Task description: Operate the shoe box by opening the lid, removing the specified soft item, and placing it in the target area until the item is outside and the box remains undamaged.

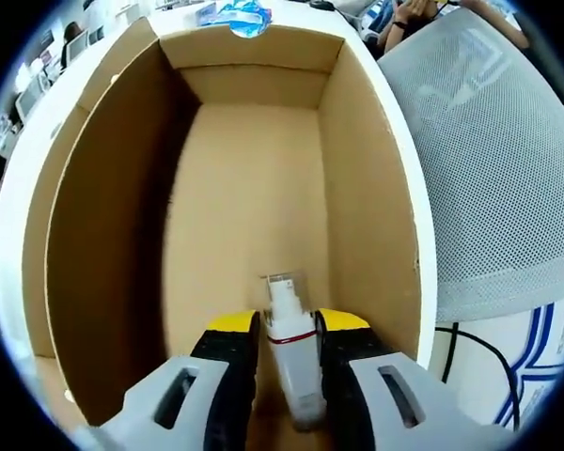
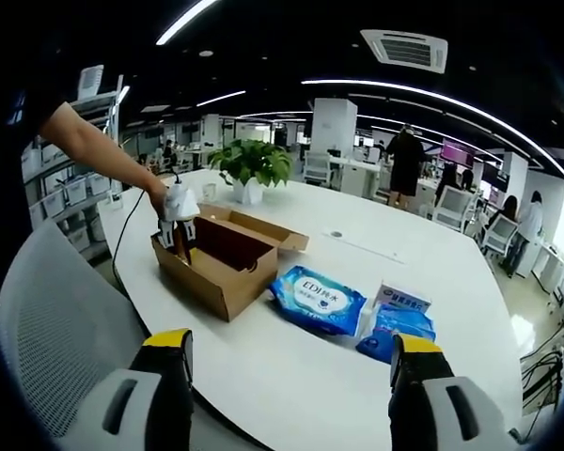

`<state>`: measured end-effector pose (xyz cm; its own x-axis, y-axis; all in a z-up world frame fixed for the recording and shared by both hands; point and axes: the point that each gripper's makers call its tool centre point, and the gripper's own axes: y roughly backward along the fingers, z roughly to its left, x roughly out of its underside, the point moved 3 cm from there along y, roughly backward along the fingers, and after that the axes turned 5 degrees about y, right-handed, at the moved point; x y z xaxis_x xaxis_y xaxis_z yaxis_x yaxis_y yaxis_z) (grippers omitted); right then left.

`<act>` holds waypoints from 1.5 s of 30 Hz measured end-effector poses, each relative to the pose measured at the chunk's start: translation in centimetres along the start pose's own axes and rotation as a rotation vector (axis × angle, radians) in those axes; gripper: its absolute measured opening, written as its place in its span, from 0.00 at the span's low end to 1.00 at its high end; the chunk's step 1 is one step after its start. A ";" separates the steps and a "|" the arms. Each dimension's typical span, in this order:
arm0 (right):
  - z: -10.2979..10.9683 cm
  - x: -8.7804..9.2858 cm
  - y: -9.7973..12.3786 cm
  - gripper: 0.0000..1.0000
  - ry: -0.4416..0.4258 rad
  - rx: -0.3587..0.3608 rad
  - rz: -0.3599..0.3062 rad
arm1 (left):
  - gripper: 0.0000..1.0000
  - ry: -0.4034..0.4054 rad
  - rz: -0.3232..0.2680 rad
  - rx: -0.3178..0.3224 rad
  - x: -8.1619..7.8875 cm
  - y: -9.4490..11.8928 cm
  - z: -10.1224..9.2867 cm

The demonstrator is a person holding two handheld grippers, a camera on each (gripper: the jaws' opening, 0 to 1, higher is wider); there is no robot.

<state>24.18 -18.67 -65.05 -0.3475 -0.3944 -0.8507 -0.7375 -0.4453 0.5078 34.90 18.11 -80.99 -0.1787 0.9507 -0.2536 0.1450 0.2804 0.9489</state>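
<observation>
A white oval table (image 2: pixel 357 282) stands in an open-plan office with strip ceiling lights, desks, a potted plant (image 2: pixel 252 164) and standing people in the background. A grey mesh chair back (image 2: pixel 47 310) occupies the lower left of the right gripper view.

In that view, the open cardboard shoe box (image 2: pixel 221 258) sits left of centre on the table, with blue wet-wipe packs (image 2: pixel 318 299) just to its right. The left gripper (image 2: pixel 179 230), held by a hand (image 2: pixel 160 199), dips into the box. The right gripper (image 2: pixel 291 362) shows its jaws spread wide at the bottom, holding nothing.

The left gripper view looks into the box interior (image 1: pixel 254 188). The left gripper (image 1: pixel 289 338) has its jaws closed on a small white tube with a red band (image 1: pixel 289 352), at bottom centre.
</observation>
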 end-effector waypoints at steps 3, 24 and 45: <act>0.0 0.0 0.0 0.87 0.001 -0.002 0.001 | 0.23 0.021 -0.005 -0.007 0.1 0.1 0.1; 0.0 -0.5 -0.1 0.87 0.015 -0.009 -0.008 | 0.21 0.043 0.030 -0.041 2.3 0.6 0.5; 0.2 -0.8 0.0 0.86 0.021 -0.015 -0.026 | 0.19 -0.027 0.040 -0.102 1.8 1.4 1.3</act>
<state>24.36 -18.18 -64.37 -0.3159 -0.3990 -0.8608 -0.7376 -0.4674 0.4873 36.03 20.39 -80.32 -0.1485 0.9645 -0.2186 0.0513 0.2282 0.9723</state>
